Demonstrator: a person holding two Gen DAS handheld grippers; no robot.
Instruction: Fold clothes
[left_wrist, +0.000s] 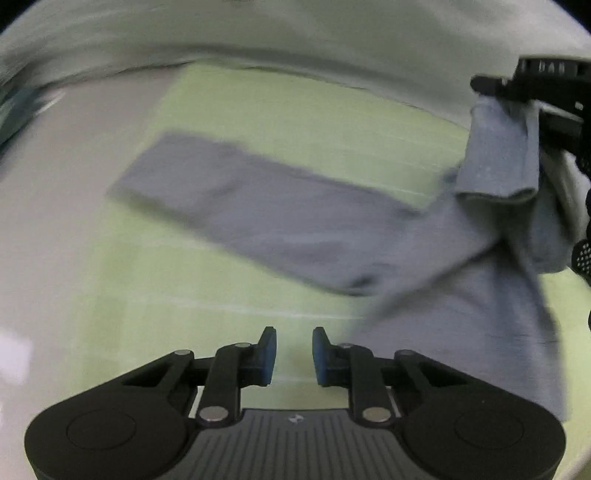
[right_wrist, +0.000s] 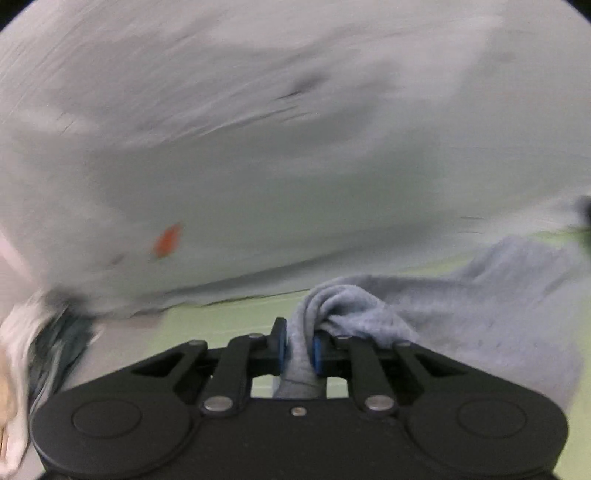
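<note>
**Right wrist cam: grey-blue garment pinched, left side idle**

Right wrist view first, since that's where the action is. The right gripper is clamped down on a bunched fold of the grey-blue garment, with the cloth squeezed between the two blue pads and a bit of it poking out below them toward the camera. The rest of the fabric trails off to the right over the light green mat. Most of the upper frame is a big pale grey-white cloth, very smeared by motion blur, with a small orange-red mark on it that I can't make out.

From the left wrist view, the left gripper has its jaws apart and nothing between them, hovering above the mat. The garment lies partly flat on the mat, one long strip stretched toward the left, while its right end is lifted up by the right gripper at the top right. The pale cloth runs along the far edge of the mat.
</note>
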